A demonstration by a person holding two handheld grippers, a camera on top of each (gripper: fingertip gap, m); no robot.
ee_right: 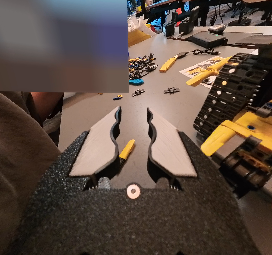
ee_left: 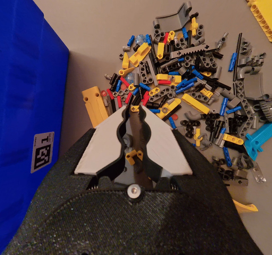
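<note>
My left gripper (ee_left: pixel 134 108) points down at a heap of small building pieces (ee_left: pixel 176 77) in black, grey, blue, red and yellow on a grey table (ee_left: pixel 95 19). Its jaws are nearly closed on a small yellow connector (ee_left: pixel 134 108) at the near edge of the heap. Another yellow connector (ee_left: pixel 133 155) lies under the fingers. My right gripper (ee_right: pixel 134 108) is open and empty above the table (ee_right: pixel 161 108), with a yellow piece (ee_right: pixel 127 149) lying below its left finger (ee_right: pixel 100 141). A yellow and black tracked model (ee_right: pixel 235 115) stands close on its right.
A blue bin (ee_left: pixel 29 86) with a tag stands left of the heap. A yellow panel (ee_left: pixel 95 106), a turquoise tool (ee_left: pixel 259 141) and a large yellow block (ee_left: pixel 262 10) lie around it. In the right view are a person's sleeve (ee_right: pixel 22 159), a booklet (ee_right: pixel 197 69), a cable (ee_right: pixel 198 52) and black track links (ee_right: pixel 171 90). Across from one pair of fingers to the other is roughly 40 centimeters. From my right tips it is roughly 8 centimeters to the yellow piece (ee_right: pixel 127 149); from my left, 40 centimeters.
</note>
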